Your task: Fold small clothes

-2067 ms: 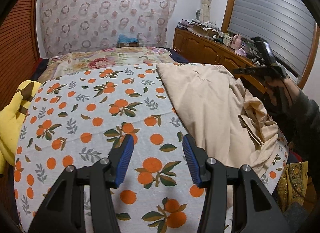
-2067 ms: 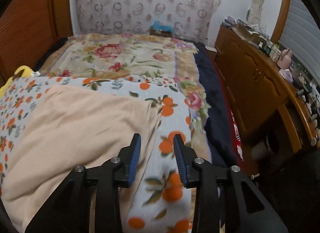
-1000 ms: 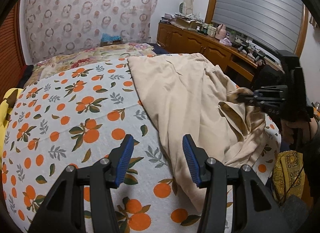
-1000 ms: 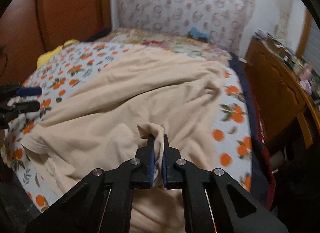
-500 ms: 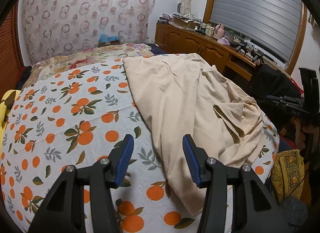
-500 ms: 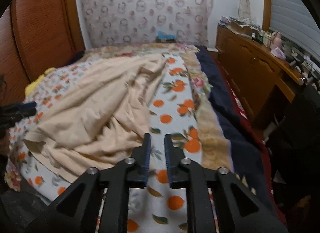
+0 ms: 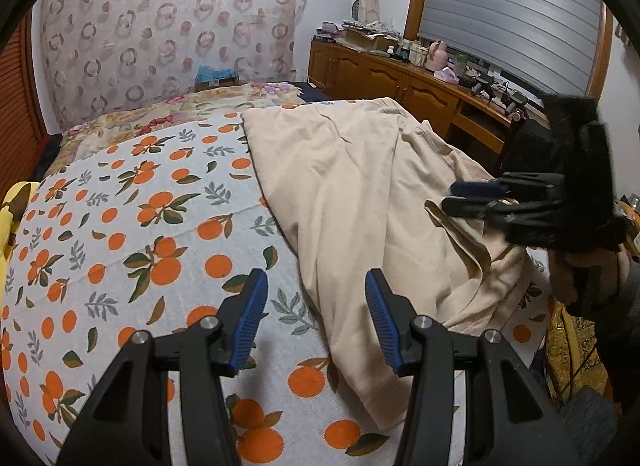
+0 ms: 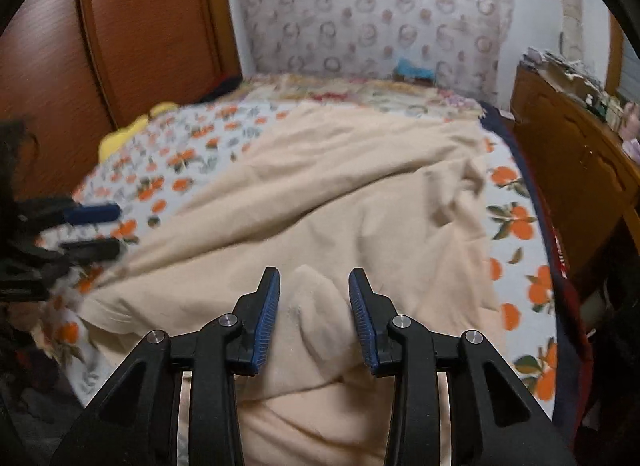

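Your beige garment [image 7: 360,193] lies rumpled on the bed's orange-print sheet [image 7: 132,217], toward the side nearest the wooden cabinets [image 7: 384,77]. A floral quilt [image 7: 168,113] covers the far end of the bed, below a ring-patterned curtain [image 7: 160,25]. Your left tongs [image 7: 316,310] hang parted over bare sheet, holding nothing. Your right tongs [image 8: 314,316] are opening, a raised fold of the garment between the pads.

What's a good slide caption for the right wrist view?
Right gripper, fingers opening around a raised fold of the beige garment on the orange-print bedspread.
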A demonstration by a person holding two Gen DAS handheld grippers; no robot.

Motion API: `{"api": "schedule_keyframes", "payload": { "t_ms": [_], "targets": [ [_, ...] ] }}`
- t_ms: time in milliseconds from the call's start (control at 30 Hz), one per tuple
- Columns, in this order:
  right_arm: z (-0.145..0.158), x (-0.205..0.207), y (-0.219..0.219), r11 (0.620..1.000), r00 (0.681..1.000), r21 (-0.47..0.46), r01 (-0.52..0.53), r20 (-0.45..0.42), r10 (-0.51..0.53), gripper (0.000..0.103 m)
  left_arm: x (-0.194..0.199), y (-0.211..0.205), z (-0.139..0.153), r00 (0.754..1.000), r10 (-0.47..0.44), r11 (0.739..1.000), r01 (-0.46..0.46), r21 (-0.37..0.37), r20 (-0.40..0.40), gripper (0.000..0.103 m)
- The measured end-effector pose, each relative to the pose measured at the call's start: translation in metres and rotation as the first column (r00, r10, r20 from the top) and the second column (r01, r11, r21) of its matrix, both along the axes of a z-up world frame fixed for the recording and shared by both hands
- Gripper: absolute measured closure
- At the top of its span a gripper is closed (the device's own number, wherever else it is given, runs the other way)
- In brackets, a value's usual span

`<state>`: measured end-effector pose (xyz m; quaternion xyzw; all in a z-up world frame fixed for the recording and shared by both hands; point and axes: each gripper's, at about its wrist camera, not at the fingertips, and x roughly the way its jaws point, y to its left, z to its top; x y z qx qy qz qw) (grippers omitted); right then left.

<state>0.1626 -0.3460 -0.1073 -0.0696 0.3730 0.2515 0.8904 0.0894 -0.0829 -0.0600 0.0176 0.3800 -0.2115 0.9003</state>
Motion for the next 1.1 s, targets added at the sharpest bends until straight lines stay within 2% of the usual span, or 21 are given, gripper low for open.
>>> {"api": "schedule_keyframes", "payload": {
  "t_ms": [100,167,233,533,700,867,1000,1100],
  "targets": [
    [-0.013,0.004,0.004,0.999,1.0,-0.049,0.005,-0.028,-0.006,0.069,-0.001,0.002,-0.002,1.0,0.004,1.0,-0.004,-0.006,-0.004,0.053],
    [-0.015,-0.001,-0.001,0.999,1.0,-0.042,-0.012,-0.025,0.011,0.092,0.0,0.004,-0.002,1.0,0.006,1.0,-0.006,-0.01,-0.006,0.053],
    [-0.011,-0.011,-0.009,1.0,1.0,-0.023,-0.018,-0.003,0.018,0.1,-0.001,0.005,-0.003,1.0,0.005,1.0,-0.005,-0.014,-0.008,0.053],
    [0.033,-0.068,-0.082,0.989,0.989,0.116,0.088,0.11,-0.101,0.101,-0.006,0.002,0.002,1.0,-0.008,1.0,0.007,-0.019,-0.001,0.053],
    [0.03,-0.082,-0.102,0.988,0.987,0.092,0.127,0.09,-0.135,0.101,-0.008,-0.004,0.002,1.0,-0.024,0.999,0.024,-0.024,-0.008,0.053],
    [0.016,-0.081,-0.109,0.984,0.985,0.076,0.162,0.051,-0.166,0.096,-0.008,-0.009,-0.003,0.999,-0.035,0.999,0.034,-0.013,-0.023,0.053],
    [0.025,-0.079,-0.113,0.976,0.977,0.111,0.187,0.081,-0.196,0.07,-0.008,-0.012,-0.01,0.998,-0.037,0.999,0.037,0.001,-0.046,0.053],
    [0.033,-0.079,-0.111,0.975,0.973,0.116,0.188,0.114,-0.201,0.058,-0.007,-0.014,-0.016,0.997,-0.04,0.999,0.04,0.006,-0.059,0.053]
  ]
}}
